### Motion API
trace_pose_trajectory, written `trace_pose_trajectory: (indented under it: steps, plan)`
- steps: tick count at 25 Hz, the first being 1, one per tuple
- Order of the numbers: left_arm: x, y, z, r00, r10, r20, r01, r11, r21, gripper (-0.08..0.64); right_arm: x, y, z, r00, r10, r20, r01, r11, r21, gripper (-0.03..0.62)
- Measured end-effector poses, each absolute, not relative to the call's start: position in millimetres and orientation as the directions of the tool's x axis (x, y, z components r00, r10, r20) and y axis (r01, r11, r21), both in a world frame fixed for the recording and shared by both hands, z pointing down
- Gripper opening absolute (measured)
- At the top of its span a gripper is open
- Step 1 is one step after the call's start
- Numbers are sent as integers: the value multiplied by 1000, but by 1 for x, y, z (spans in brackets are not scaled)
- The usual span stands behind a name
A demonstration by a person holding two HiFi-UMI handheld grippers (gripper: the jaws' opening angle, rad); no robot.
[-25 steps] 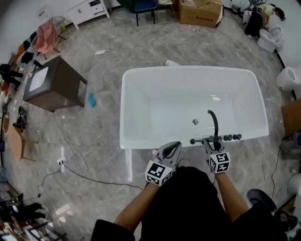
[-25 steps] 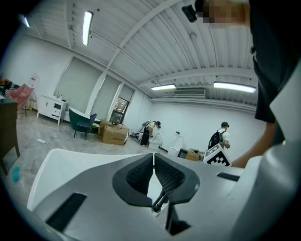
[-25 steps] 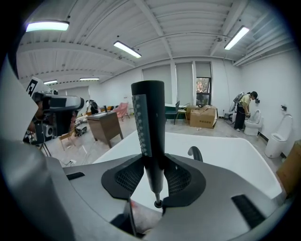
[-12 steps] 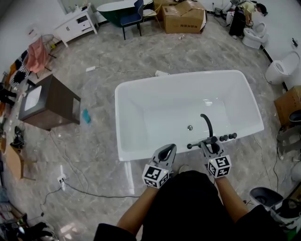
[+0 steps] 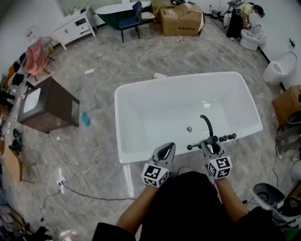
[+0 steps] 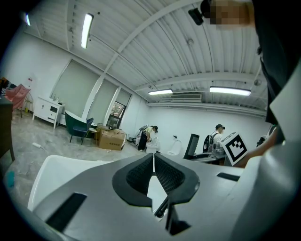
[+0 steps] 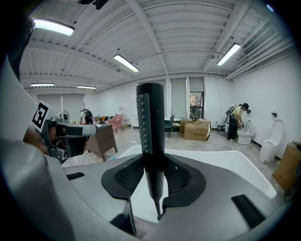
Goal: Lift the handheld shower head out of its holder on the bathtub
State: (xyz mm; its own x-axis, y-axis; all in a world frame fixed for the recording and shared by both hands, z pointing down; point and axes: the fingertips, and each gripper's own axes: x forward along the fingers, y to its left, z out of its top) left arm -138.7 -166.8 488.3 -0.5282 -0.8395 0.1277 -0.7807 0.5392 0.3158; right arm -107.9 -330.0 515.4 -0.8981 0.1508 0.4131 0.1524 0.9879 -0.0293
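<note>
The white bathtub [image 5: 129, 106] lies straight ahead of me, with a curved black spout [image 5: 206, 124] and black knobs [image 5: 228, 137] on its near rim. My right gripper [image 5: 210, 147] is at that rim, shut on the black stick-shaped shower head [image 7: 150, 122]. The shower head stands upright between the pads [image 7: 127, 178], its nozzle strip facing left and its thin lower end hanging below the jaws. My left gripper [image 5: 165, 151] hovers beside it at the near rim, shut and holding nothing, its pads [image 6: 141, 172] pressed together. The holder itself is hidden under the right gripper.
A dark wooden cabinet [image 5: 49, 104] stands left of the tub, with a blue object [image 5: 85, 117] and cables on the floor near it. Behind the tub are a cardboard box [image 5: 181, 21] and a blue chair [image 5: 129, 13]. Toilets [image 5: 274, 70] and a person stand at the right.
The right gripper has risen a little with the shower head in its jaws. The left gripper has stayed where it was. The head view has shifted slightly.
</note>
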Motion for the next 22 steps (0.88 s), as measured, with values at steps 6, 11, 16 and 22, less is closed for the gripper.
trace_pose_trajectory:
  steps: [6, 11, 16, 22]
  plan:
    - [-139, -163, 492, -525, -841, 128, -782, 537, 318, 11, -104, -327, 521, -898, 133, 421, 136, 990, -21, 123]
    - [-136, -160, 490, -519, -844, 133, -785, 532, 317, 11, -101, -323, 517, -901, 133, 413, 138, 990, -18, 123]
    - [-133, -156, 496, -522, -840, 147, -780, 540, 316, 11, -99, -322, 516, -902, 131, 411, 138, 990, -13, 123]
    - [-130, -153, 494, -530, -837, 138, -778, 545, 314, 11, -97, -318, 516, -904, 140, 404, 154, 988, 2, 123]
